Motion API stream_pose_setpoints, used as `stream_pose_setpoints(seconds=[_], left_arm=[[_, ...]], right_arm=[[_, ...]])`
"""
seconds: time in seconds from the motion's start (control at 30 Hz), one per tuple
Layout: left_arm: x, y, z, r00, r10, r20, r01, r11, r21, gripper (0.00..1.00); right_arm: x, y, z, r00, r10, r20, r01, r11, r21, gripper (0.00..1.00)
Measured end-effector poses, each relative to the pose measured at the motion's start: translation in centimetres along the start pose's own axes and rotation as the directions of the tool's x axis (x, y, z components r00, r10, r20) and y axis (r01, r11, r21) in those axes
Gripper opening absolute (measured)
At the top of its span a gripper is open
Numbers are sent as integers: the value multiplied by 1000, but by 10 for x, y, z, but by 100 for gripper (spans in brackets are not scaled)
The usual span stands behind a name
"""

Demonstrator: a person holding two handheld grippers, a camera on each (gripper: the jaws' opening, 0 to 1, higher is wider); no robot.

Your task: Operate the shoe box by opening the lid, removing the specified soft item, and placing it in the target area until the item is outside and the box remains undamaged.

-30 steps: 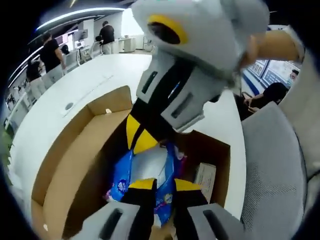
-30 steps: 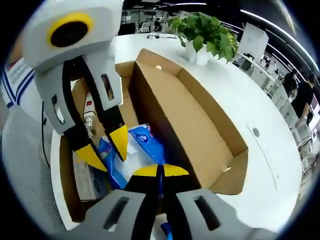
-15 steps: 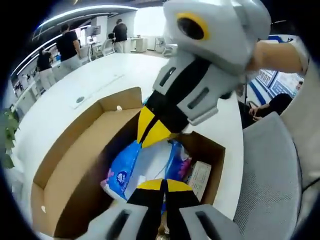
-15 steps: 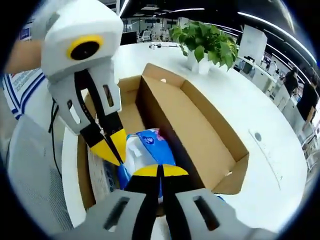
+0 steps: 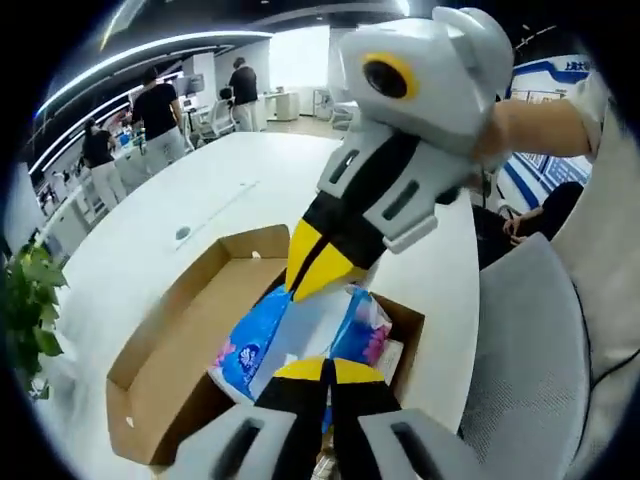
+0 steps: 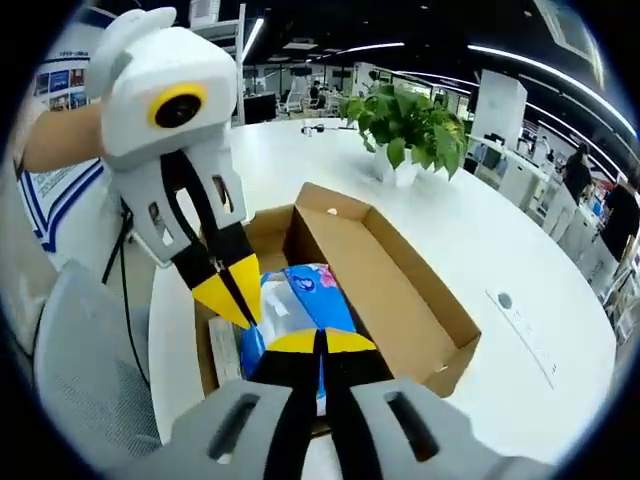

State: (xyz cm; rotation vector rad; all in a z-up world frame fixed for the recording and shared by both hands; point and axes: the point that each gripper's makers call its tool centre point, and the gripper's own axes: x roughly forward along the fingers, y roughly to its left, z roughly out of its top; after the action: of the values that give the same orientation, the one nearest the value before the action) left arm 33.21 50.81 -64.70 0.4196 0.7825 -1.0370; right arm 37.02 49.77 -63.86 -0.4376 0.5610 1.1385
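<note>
An open brown shoe box (image 5: 165, 335) lies on the white table, lid folded back. A soft blue-and-white plastic pack (image 5: 300, 325) hangs partly above it. My left gripper (image 5: 327, 370) is shut on the pack's near end. From the upper right, my right gripper (image 5: 318, 265) pinches the far end. In the right gripper view the same pack (image 6: 300, 295) sits between my right gripper (image 6: 320, 342), shut on it, and the left gripper (image 6: 232, 297) coming from the left. The box (image 6: 405, 290) lies below them.
A small white carton (image 5: 388, 358) remains in the box. A potted plant (image 6: 405, 115) stands on the table (image 5: 200, 190) beyond the box. A grey chair (image 5: 525, 350) is beside the table edge. A round socket (image 6: 503, 300) is set in the tabletop. People stand far back (image 5: 160, 100).
Both grippers have risen with the pack held between them; the box now looks smaller and farther below. The left gripper, open a second ago, has shut on the pack.
</note>
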Motion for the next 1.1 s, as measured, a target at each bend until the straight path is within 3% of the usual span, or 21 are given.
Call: stream_pose_setpoints(seconds=[0.23, 0.57, 1.1], left_arm=[[-12, -16, 26, 1000, -6, 26, 6, 1000, 17, 0], [-9, -39, 73, 995, -50, 82, 45, 997, 70, 0], [43, -74, 136, 979, -174, 104, 157, 976, 152, 0]], right_arm=[[-27, -1, 11, 999, -10, 33, 10, 1000, -3, 0], [-65, -13, 8, 998, -41, 47, 42, 999, -13, 0], [-127, -52, -38, 996, -90, 7, 89, 994, 58, 0]])
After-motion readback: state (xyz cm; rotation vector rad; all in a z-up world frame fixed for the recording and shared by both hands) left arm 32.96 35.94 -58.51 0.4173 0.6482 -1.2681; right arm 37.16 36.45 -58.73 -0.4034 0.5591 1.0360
